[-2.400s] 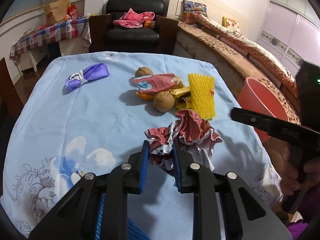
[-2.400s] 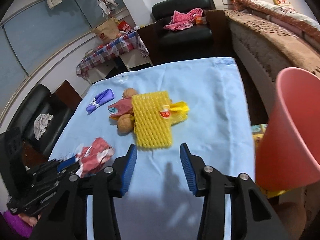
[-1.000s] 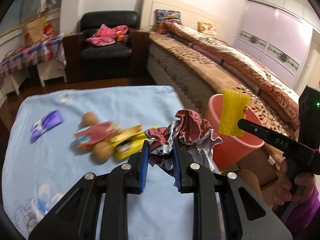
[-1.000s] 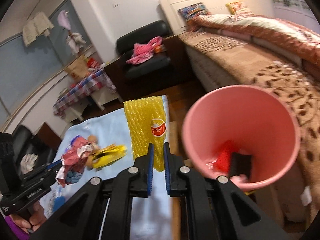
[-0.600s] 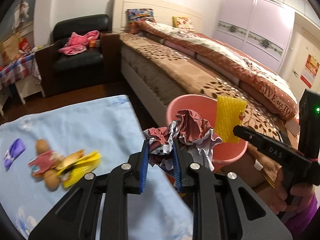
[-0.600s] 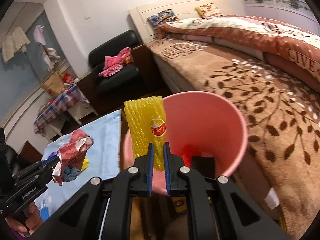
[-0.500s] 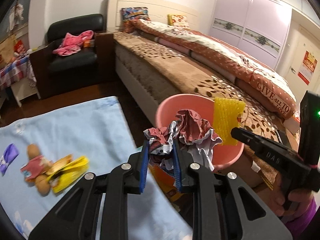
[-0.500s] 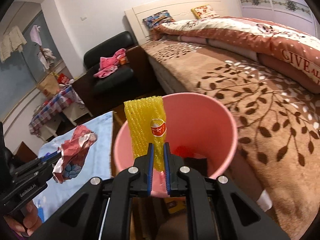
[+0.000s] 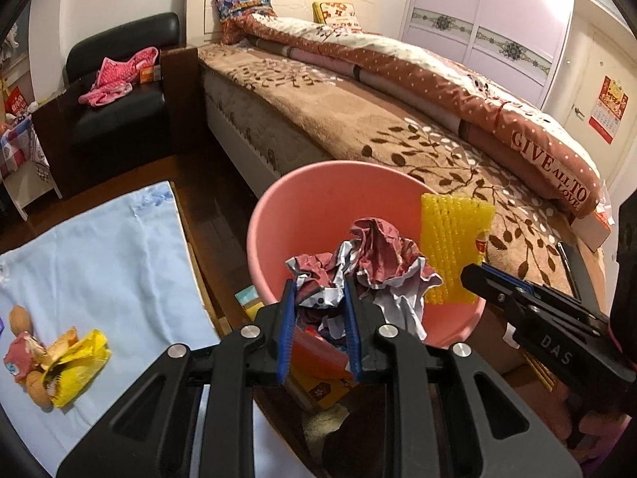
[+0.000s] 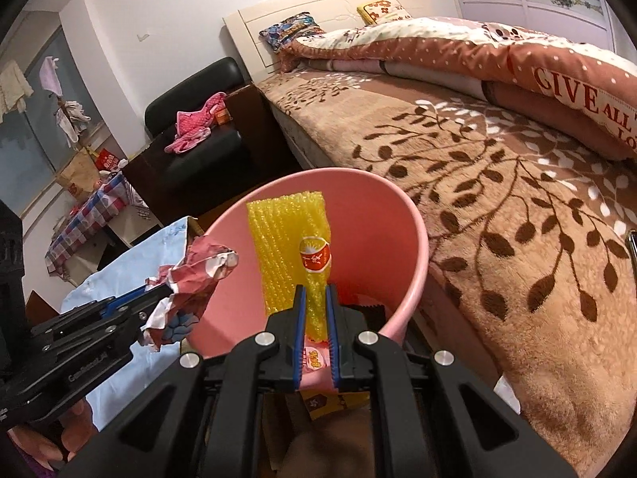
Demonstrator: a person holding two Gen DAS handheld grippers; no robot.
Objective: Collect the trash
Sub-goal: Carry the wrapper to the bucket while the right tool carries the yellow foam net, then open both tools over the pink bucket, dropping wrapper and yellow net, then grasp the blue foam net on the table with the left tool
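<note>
Left wrist view, entries running left to right: leftover scraps, sitting on the blue-clothed table, well apart from both claws and awaiting a later trip; left gripper, jaws standing at a moderate gap and pressing on a crumpled red-and-white wrapper, which is bulging up and forward out of the pads; pink bin, standing on the floor between table and bed, its open mouth lying directly ahead of and below the wrapper; yellow foam net, upright, long axis running up from the right gripper, hanging over the bin's right rim. Right wrist view, same order: wrapper showing at the bin's left rim; right gripper, jaws nearly together and pinching the net's lower end, the net itself standing over the bin's interior. Judgement: both pieces appear placed for release, the net more centrally, the wrapper nearer the rim.
</note>
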